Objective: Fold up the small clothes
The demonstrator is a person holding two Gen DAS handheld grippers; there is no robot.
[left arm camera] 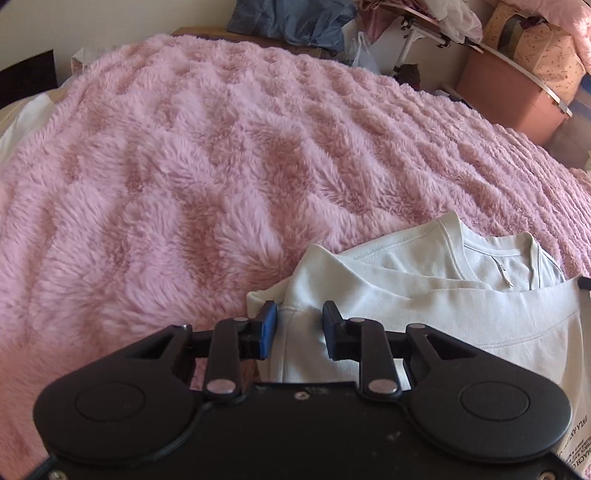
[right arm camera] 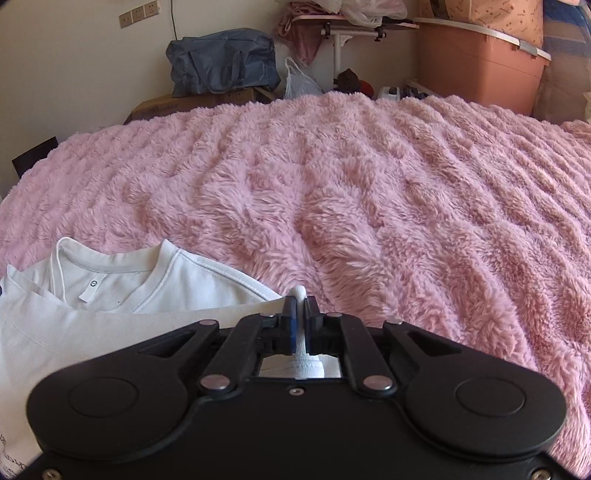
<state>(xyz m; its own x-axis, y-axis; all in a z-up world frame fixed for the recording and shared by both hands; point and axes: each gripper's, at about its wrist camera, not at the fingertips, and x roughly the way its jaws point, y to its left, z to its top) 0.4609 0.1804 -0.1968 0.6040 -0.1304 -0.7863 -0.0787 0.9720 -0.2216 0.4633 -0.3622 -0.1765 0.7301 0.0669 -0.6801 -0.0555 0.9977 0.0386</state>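
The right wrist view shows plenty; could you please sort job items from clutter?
Job: white T-shirt, right gripper shut on its edge, left gripper open over it, pink blanket.

Clutter: blue bag, plastic bag, pink storage bin.

Left gripper (left arm camera: 299,325) at six o'clock, jaws parted over a fold of white shirt (left arm camera: 424,295), cloth between the fingers but not pinched. Shirt at four o'clock on pink blanket (left arm camera: 207,166), collar facing one o'clock. Blue bag (left arm camera: 291,18) at twelve, pink box (left arm camera: 506,92) at two.
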